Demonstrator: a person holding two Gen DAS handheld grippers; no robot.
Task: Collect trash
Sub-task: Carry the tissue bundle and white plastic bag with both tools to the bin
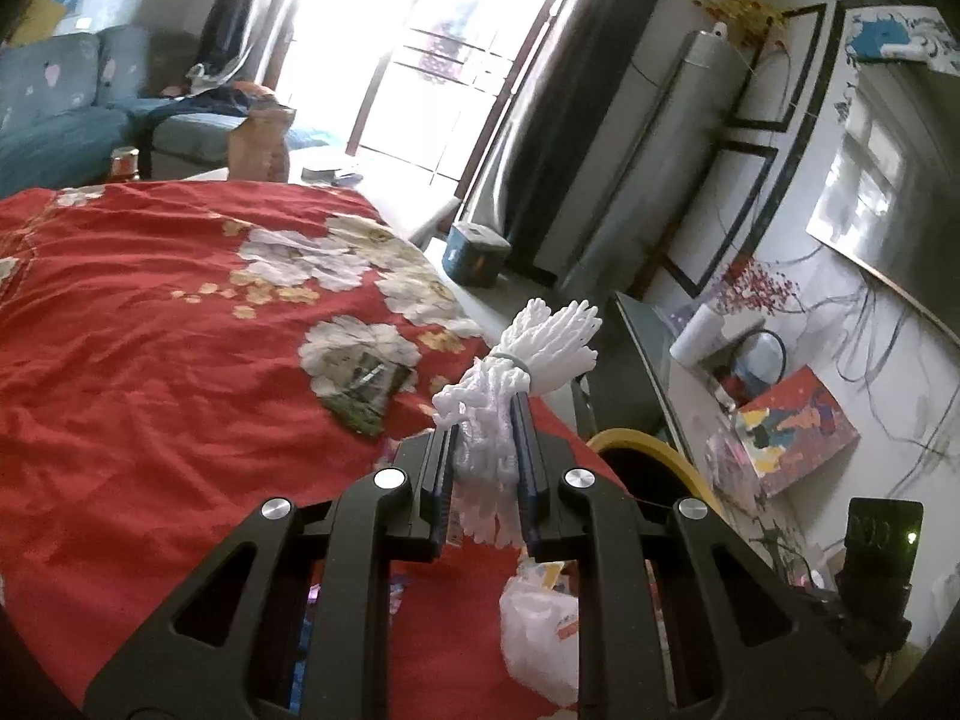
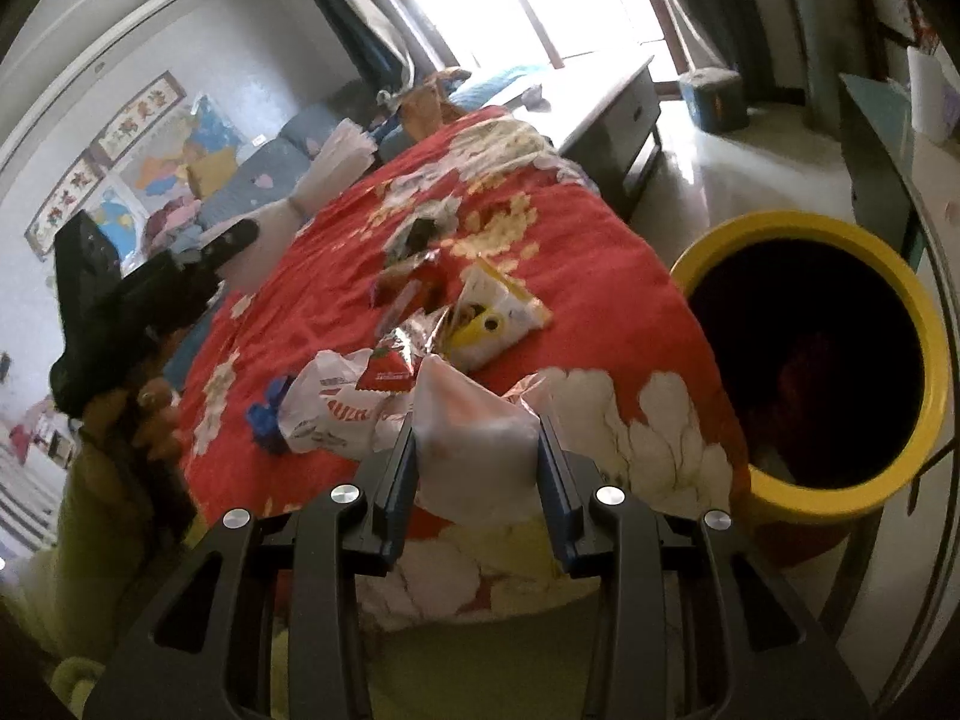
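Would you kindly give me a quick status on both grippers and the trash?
Left gripper shut on white foam netting. Right gripper shut on whitish packet. Yellow-rimmed bin beside bed, open. Wrappers remain on red bedspread.

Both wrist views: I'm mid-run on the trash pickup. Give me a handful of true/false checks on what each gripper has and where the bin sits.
1. The left gripper is clamped on a white foam net. True.
2. The right gripper is empty. False: a whitish plastic bag sits between its fingers.
3. The yellow-rimmed bin stands beside the red floral cloth. True.
4. The cloth has been cleared of wrappers. False: several snack wrappers lie on it.
5. The bin is lidded. False: its dark mouth is open.
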